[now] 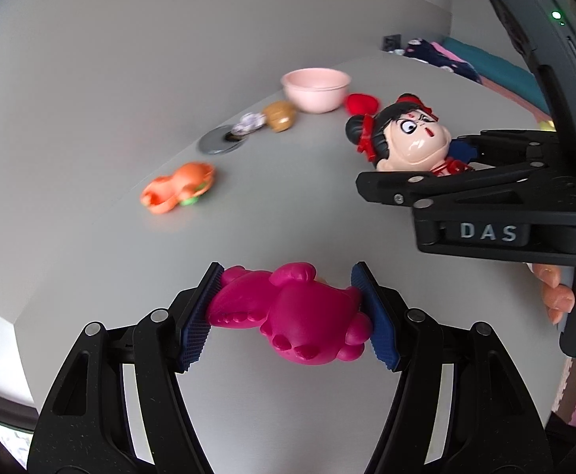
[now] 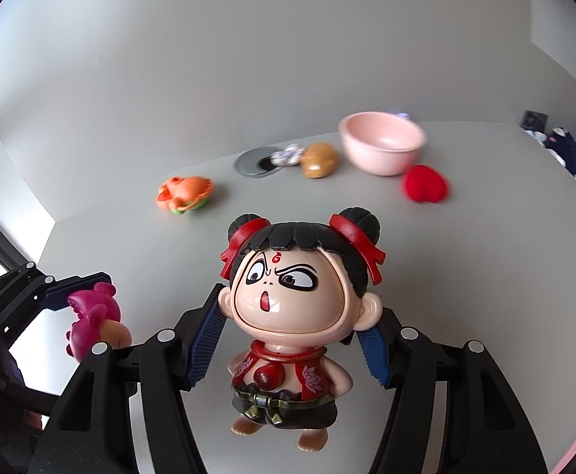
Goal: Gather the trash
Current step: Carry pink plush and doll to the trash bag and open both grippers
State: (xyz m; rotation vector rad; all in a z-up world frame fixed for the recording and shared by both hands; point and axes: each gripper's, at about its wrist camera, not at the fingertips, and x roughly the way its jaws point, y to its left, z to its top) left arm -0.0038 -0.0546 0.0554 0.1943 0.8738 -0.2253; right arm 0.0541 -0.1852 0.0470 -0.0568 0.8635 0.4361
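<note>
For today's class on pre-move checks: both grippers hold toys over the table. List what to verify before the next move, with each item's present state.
1. Left gripper shut on pink toy: ok.
2. Right gripper shut on doll, pads at its head: ok.
3. Both toys lifted off the table: cannot tell.
4. Grippers apart from each other: ok.
5. Bowl upright and empty: ok.
6. Trash bin in view: not ok.
</note>
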